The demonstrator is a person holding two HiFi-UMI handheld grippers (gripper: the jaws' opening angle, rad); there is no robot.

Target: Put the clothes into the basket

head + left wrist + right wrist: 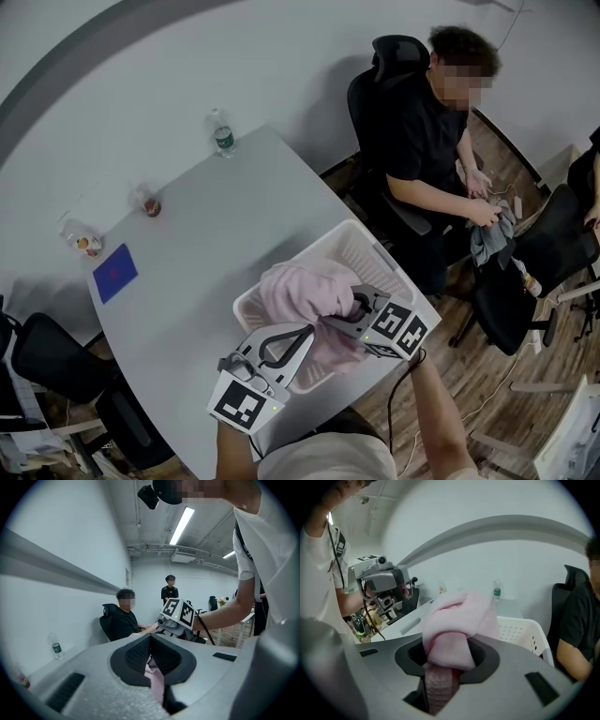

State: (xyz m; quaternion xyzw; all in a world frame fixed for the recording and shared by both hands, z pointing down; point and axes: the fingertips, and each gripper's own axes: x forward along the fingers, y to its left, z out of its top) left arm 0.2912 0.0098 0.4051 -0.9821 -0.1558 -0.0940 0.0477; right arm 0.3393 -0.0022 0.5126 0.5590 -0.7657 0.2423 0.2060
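Pink fleecy garment (305, 286), soft nap, bunched into a rounded lump, sits in the near-left half of the white perforated basket (375, 255), centre-right of the head view, with its top above the rim. The basket stands at the near edge of the grey desk (211, 234). Left hand-held gripper (152, 659) has its jaws closed on a thin pink fold of the garment. Right hand-held gripper (445, 662) is clamped on a thicker roll of it, where a ribbed pink strip shows between the pads. Both grippers are at the lump's lower side. A water bottle (222, 132) is at the desk's far edge, a blue card (114, 273) at its left. A seated person in black (427, 141) is at upper right.
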